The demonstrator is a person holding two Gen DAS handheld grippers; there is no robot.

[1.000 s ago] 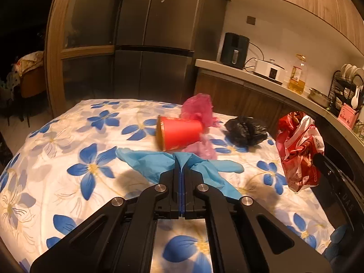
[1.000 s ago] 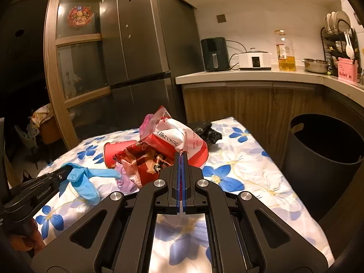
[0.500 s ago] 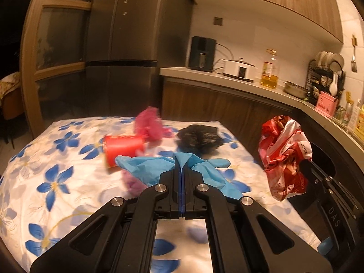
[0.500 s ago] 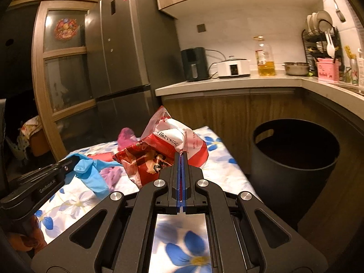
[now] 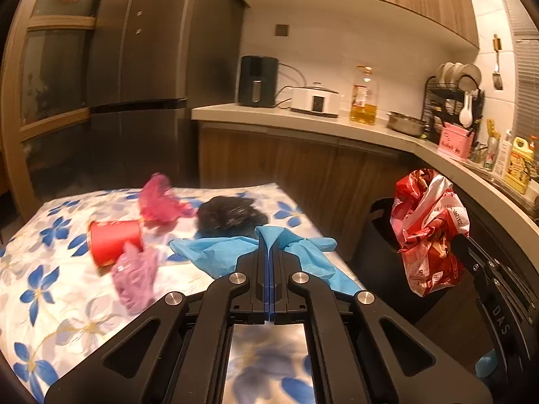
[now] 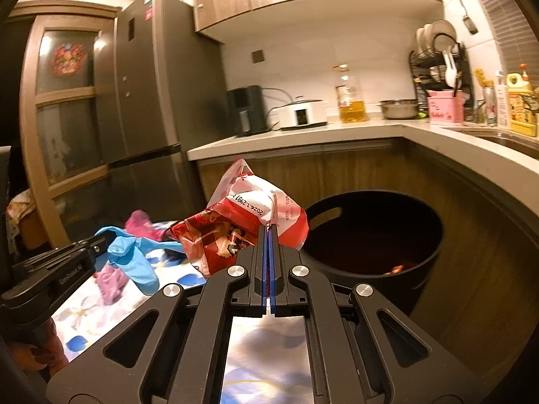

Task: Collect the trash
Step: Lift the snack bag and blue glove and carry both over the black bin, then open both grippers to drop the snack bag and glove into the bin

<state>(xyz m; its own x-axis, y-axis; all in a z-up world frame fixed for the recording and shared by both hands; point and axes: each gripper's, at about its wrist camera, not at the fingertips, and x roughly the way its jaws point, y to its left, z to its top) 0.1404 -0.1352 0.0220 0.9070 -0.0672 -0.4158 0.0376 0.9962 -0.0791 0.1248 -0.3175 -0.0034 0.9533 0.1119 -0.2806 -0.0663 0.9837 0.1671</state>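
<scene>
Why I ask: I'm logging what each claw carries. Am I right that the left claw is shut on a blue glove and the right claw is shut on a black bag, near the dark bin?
Not quite. The right claw is shut on a red and white wrapper, as the right wrist view shows; the black bag lies on the table. The left claw does grip the blue glove, and the dark bin is close.

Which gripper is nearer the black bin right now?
Right. The right gripper, shut on the red snack bag, is beside the black bin rim. The left gripper, shut on the blue glove, is farther back over the table.
</scene>
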